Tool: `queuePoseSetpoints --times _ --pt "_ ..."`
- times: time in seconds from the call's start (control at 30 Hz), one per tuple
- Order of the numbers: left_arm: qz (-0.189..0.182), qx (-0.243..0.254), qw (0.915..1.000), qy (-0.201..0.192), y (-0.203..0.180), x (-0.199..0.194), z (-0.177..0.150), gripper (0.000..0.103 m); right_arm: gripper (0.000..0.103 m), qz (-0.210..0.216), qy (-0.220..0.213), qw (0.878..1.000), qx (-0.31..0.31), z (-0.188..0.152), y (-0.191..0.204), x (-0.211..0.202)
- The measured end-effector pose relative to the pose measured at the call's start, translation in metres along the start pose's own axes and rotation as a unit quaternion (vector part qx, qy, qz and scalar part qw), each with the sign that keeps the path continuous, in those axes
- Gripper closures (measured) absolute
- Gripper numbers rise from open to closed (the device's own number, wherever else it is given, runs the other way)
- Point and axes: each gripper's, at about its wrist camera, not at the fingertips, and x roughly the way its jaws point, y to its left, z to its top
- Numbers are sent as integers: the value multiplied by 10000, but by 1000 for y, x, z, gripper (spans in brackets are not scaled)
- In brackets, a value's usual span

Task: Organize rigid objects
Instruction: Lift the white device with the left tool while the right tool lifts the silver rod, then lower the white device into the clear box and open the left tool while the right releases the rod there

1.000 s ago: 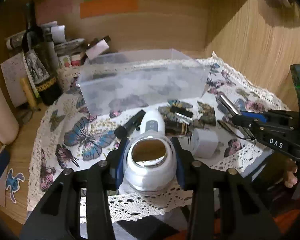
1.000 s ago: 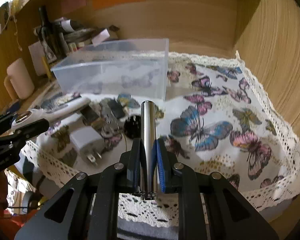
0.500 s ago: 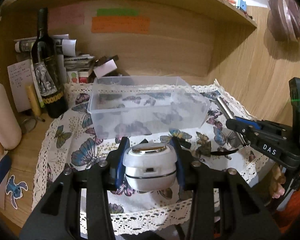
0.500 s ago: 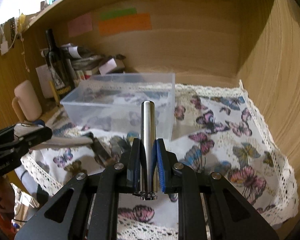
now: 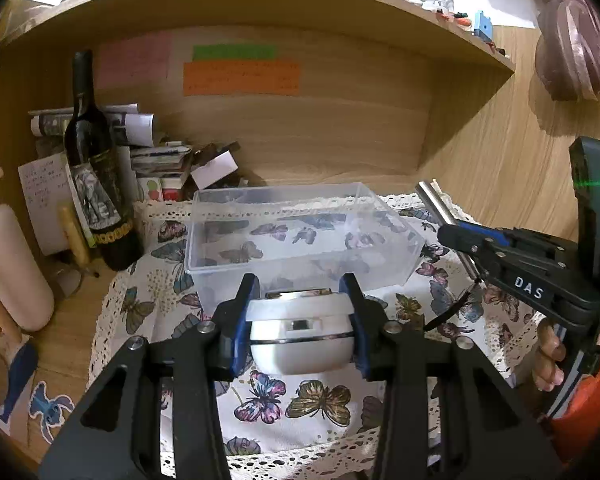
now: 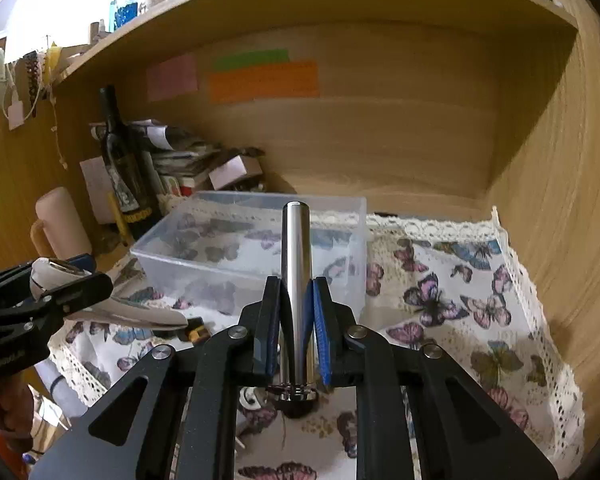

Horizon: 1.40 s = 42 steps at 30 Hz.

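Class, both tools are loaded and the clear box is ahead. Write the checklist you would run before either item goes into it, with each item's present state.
1. Left tool shut on the white rounded device: ok.
2. Right tool shut on the shiny metal cylinder: ok.
3. Clear plastic box open-topped, with nothing inside: ok.
4. Either item already over the box opening: not ok.
5. Dark wine bottle stands clear of the box: ok.
6. Grip firmness: cannot tell.

Wooden alcove [image 6: 380, 128] under a shelf [image 5: 260, 4], dimly lit.
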Motion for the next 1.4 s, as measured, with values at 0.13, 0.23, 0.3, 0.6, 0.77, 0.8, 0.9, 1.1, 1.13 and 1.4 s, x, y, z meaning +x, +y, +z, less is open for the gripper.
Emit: queuePoseSetpoints --times 0.13,0.23,0.3,0.6,0.77,0.8,0.9,1.1,1.13,1.4 --pt "-4 48 9999 -128 0 -11 10 62 89 -12 -130 9999 -40 9 2 -3" --pt "28 67 9995 -303 0 -21 19 62 89 -9 -247 9997 -68 18 2 -5" --pt "43 95 9991 -417 0 -27 25 62 89 10 -339 9994 -69 24 3 -7" --pt "175 95 9964 -828 7 -35 54 62 89 -5 -607 9975 -354 59 13 -1" --pt "228 21 9958 -891 17 -25 64 62 89 -50 -706 9960 -544 72 19 10" --pt "242 23 9957 -897 18 -22 66 62 89 -49 -706 9959 -567 74 20 14" --pt "282 23 9955 -900 24 -13 74 62 89 -36 -679 9960 -578 79 19 25" --pt "361 33 9967 -728 34 17 83 62 89 -61 -427 9984 -361 82 9 62" --pt "362 41 9971 -672 36 25 84 62 89 -74 -380 9987 -336 83 7 66" --pt "406 -39 9986 -336 46 68 85 62 89 -134 215 9996 -151 75 -4 111"
